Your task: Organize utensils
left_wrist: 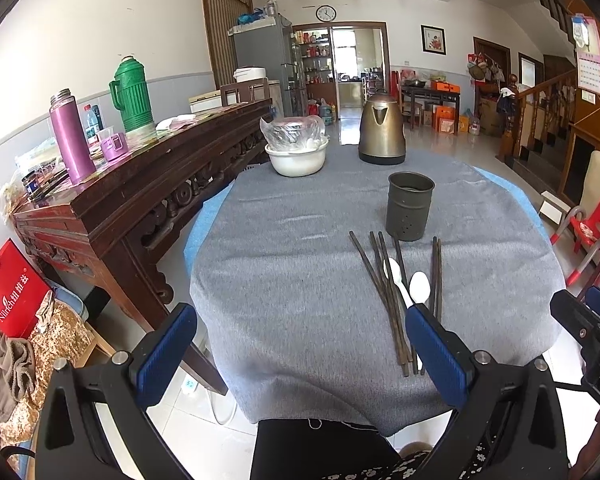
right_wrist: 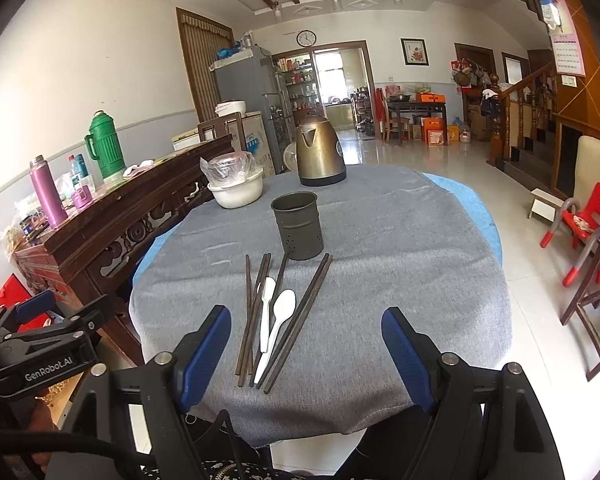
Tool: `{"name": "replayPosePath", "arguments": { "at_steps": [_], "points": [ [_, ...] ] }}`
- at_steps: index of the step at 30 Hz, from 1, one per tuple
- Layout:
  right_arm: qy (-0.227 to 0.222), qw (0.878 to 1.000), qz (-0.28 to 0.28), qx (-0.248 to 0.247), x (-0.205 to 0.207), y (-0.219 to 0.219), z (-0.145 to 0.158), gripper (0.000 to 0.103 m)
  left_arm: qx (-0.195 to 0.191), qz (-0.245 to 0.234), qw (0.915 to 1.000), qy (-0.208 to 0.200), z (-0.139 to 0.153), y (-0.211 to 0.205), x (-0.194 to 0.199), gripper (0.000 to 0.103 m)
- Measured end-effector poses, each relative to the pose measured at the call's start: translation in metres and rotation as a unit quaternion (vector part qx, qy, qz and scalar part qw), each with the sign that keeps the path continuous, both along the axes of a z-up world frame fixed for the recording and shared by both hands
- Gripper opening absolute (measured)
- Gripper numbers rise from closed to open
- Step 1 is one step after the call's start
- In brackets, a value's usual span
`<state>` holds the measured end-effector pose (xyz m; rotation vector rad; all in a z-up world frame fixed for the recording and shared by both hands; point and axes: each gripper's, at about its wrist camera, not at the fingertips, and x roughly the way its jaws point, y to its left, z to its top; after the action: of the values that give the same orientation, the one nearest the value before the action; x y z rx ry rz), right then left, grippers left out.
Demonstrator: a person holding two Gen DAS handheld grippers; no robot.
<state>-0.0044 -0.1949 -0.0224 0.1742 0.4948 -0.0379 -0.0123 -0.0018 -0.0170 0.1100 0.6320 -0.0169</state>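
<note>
Dark chopsticks (right_wrist: pixel 256 316), white spoons (right_wrist: pixel 280 316) (flat), upright holder (right_wrist: pixel 298 226)

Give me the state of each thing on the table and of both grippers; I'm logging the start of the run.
Left gripper: jaws open, empty.
Right gripper: jaws open, empty.
Utensil holder: upright, looks empty.
Chopsticks: lying loose on the cloth.
Two white spoons: lying among the chopsticks.
Kettle: upright, lid shut.
White bowl: upright, holding a plastic-wrapped item.

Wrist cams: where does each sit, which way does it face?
Left wrist: on the left claw, held open at the near table edge, facing across the grey cloth; the right claw shows at right.
Right wrist: on the right claw, open, same heading; left claw at left.
Shared: chopsticks, spoons, metal holder, kettle.
</note>
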Motion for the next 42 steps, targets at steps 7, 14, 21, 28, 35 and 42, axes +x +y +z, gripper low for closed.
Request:
{"name": "replayPosePath", "arguments": {
  "at_steps": [7, 14, 21, 28, 35, 42],
  "points": [
    [0.006, 1.000, 0.002, 0.003, 0.0022, 0.0003, -0.0023, 0.081, -0.003, -0.003, 1.0000, 0.005, -0.0021, 0.0004, 0.0004, 0.103],
    [0.009, 1.000, 0.002, 0.001, 0.0027, 0.0004, -0.0046, 0.081, -0.004, -0.004, 0.9999, 0.008, -0.0031, -0.0008, 0.0007, 0.103],
    [0.011, 1.000, -0.001, 0.001, 0.0028, -0.0015, -0.0048, 0.081, -0.005, -0.006, 0.9999, 0.009, -0.0043, -0.0018, 0.0003, 0.103],
    [0.012, 1.000, -0.003, 0.002, 0.0031, -0.0033, -0.0052, 0.081, -0.009, -0.005, 0.9999, 0.012, -0.0049, -0.0006, 0.0003, 0.103],
    [0.014, 1.000, -0.003, 0.001, 0.0045, -0.0031, -0.0051, 0.081, -0.011, -0.005, 0.9998, 0.015, -0.0054, 0.0008, 0.0008, 0.103],
    [0.015, 1.000, -0.003, 0.002, 0.0049, -0.0034, -0.0054, 0.080, -0.013, -0.005, 0.9997, 0.019, -0.0066, 0.0017, 0.0016, 0.103]
  ]
}}
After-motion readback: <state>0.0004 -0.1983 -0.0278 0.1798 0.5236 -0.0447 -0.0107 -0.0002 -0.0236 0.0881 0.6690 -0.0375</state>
